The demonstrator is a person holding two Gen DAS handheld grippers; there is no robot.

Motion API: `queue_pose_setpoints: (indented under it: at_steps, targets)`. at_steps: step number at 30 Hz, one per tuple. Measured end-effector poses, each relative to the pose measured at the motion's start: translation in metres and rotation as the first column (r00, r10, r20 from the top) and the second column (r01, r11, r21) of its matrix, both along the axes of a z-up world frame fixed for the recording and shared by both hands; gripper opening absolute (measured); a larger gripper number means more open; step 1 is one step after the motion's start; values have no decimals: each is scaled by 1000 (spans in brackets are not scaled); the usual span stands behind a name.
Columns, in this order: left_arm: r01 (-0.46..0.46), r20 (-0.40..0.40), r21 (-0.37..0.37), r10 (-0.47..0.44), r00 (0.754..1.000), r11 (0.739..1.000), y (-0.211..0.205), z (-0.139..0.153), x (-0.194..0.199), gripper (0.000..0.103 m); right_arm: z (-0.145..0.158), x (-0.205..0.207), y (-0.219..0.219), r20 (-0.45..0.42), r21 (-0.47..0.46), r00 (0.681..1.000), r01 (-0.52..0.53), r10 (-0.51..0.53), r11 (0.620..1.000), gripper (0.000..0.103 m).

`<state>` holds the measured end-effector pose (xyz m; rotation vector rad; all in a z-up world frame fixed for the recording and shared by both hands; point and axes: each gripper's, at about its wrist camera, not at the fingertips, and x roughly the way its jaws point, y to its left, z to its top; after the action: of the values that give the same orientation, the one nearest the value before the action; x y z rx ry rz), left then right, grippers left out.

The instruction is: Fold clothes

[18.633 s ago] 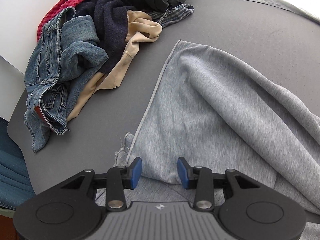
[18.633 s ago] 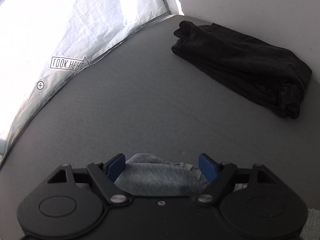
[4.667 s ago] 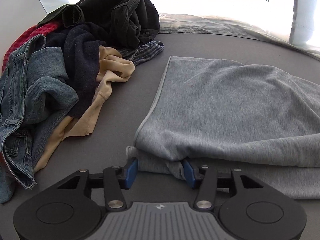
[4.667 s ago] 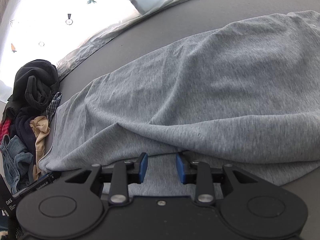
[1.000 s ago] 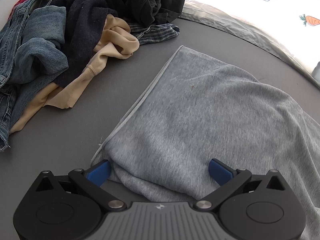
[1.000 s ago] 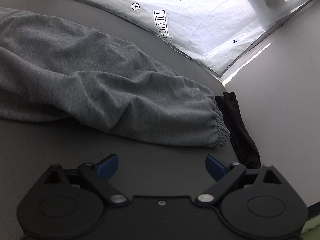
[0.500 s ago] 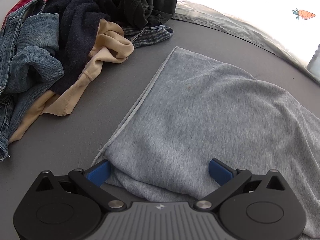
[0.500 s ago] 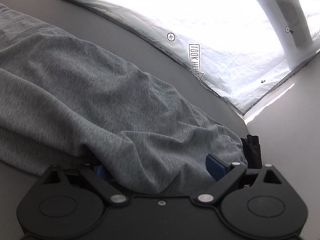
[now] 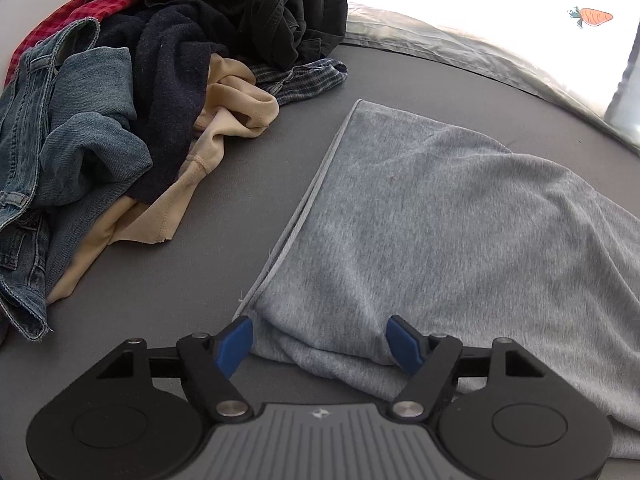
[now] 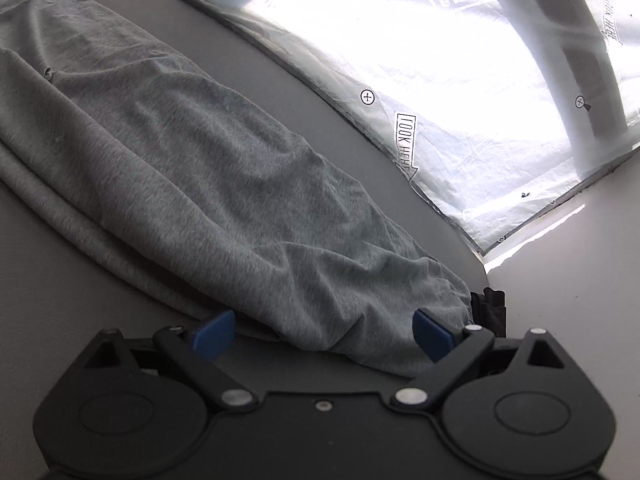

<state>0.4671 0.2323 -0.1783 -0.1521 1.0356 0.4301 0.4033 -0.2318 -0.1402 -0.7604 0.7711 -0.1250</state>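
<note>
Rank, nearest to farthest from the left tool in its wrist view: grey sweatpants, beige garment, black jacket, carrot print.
1. Grey sweatpants: bunched between the open fingers of the left tool.
2. Beige garment: left, mid-distance.
3. Black jacket: top of the pile, far left.
4. Carrot print: far right, on the white sheet.

A dark grey table (image 9: 248,216) carries folded grey sweatpants (image 9: 460,216), a heap of unfolded clothes (image 9: 132,92), and a black garment (image 10: 490,312) at its edge.

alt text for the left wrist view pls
The open left gripper straddles the near corner of grey sweatpants folded lengthwise on a dark grey table. A pile of unfolded clothes, jeans among them, sits at left.
</note>
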Motion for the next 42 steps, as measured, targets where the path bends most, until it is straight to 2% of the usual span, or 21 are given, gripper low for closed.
queue_pose_setpoints:
  at_steps: [2,4,5,7,10,12,15,19,22,25,29,32,35,36,37,39,40,41,42]
  targets:
    - [-6,12,-38,7,1000,999,0,3,-1,57,5,1,19,8,13,993,-114,114,993,82]
    - [-32,30,-81,35,999,996,2,5,0,56,5,4,37,-40,50,973,-227,229,973,65]
    - [-45,39,-102,49,998,994,3,5,0,56,4,4,45,-65,59,956,-283,286,957,61]
    - [-88,48,-137,96,994,987,8,5,1,56,0,3,61,-108,64,911,-392,397,918,42]
    - [-169,47,-178,180,983,969,18,1,3,57,-4,-2,84,-142,70,839,-520,525,851,25]
    - [-196,38,-196,208,977,961,23,-2,7,57,-4,1,96,-152,121,807,-558,570,821,23]
    - [-189,35,-191,199,979,963,22,-2,8,57,-7,3,116,-160,180,762,-603,628,777,21]
    - [-169,31,-206,179,983,964,19,-2,4,57,-13,7,141,-171,196,703,-662,690,723,21]
    - [-142,40,-246,156,987,959,20,-2,-4,58,-19,10,156,-180,223,667,-689,723,690,22]
    - [-113,39,-227,125,991,967,17,-2,-10,58,-24,15,170,-186,246,656,-690,732,681,23]
    - [-123,65,-257,144,987,958,20,-4,-14,66,-26,24,185,-183,252,639,-704,747,664,24]
    - [-135,86,-251,161,983,958,23,-5,-13,66,-28,25,194,-187,236,618,-726,764,646,24]
    - [-151,97,-233,177,979,961,26,-5,-8,66,-29,26,200,-194,247,600,-736,776,630,18]
    - [-153,100,-230,180,979,961,27,-5,-6,65,-29,26,200,-197,259,595,-735,779,627,11]
    - [-161,102,-227,188,977,960,29,-5,-5,63,-29,25,201,-200,272,590,-733,782,623,2]
    - [-193,103,-211,218,970,958,33,-4,-3,47,-30,25,200,-195,294,587,-729,785,618,1]
    - [-209,102,-199,233,967,957,36,-4,-3,30,-29,25,200,-188,300,592,-725,784,620,1]
    - [-218,106,-194,241,965,957,38,-3,-3,6,-28,25,199,-179,307,598,-721,782,621,1]
    - [-226,123,-210,255,959,951,42,-1,-5,3,-25,26,197,-166,327,609,-708,775,626,1]
